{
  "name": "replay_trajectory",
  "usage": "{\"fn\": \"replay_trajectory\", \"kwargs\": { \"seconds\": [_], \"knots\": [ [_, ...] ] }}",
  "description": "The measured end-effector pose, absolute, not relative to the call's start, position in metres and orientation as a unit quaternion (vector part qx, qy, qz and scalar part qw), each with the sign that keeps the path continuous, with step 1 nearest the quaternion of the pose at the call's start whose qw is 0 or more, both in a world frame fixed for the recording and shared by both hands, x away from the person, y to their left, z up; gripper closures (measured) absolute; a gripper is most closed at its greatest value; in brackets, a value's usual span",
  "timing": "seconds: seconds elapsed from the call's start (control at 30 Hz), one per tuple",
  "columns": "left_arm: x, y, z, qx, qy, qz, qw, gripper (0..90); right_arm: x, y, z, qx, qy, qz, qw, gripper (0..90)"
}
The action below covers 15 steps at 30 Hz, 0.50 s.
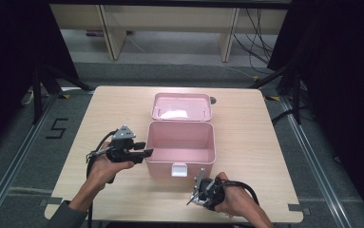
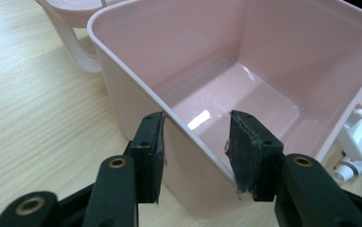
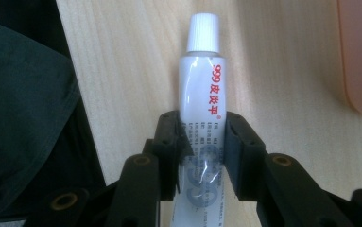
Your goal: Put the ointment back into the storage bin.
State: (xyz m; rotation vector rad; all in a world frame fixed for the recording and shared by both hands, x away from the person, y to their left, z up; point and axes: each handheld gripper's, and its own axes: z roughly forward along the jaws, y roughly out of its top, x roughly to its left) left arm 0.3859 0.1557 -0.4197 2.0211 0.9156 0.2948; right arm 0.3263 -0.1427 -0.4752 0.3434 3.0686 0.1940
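Observation:
A pink plastic box (image 1: 159, 167) stands open at the table's middle, its inside bare, with its lid (image 1: 157, 105) folded back behind it. My left gripper (image 1: 147, 149) is at the box's left front corner. In the left gripper view this gripper (image 2: 195, 142) is open, its jaws either side of the box wall (image 2: 122, 85), and the left pad (image 2: 152, 142) is against the rim. Near the front edge, my right gripper (image 1: 196, 194) is shut on a white tube (image 3: 202, 80) with red print and a white cap, held just above the tabletop.
A white latch (image 1: 179, 169) hangs on the box's front wall. The light wooden table (image 1: 113, 109) has free room left and right of the box. A dark sleeve (image 3: 22, 118) lies close beside the right gripper. Shelving legs, cables and stands are beyond the table.

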Motion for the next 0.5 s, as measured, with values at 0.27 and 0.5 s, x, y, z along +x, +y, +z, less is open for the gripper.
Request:
{"fn": "replay_trajectory", "kwargs": {
  "seconds": [0.27,0.5],
  "knots": [
    [0.3861,0.1560,-0.4197,0.813,0.368,0.118,0.436,56.0,0.3229,-0.1386,-0.4747,0.105,0.993,0.046,0.023,70.3],
    [0.3862,0.1560,-0.4197,0.812,0.368,0.117,0.436,55.9,0.3212,-0.1395,-0.4696,0.095,0.994,0.049,0.032,70.4]
  ]
}}
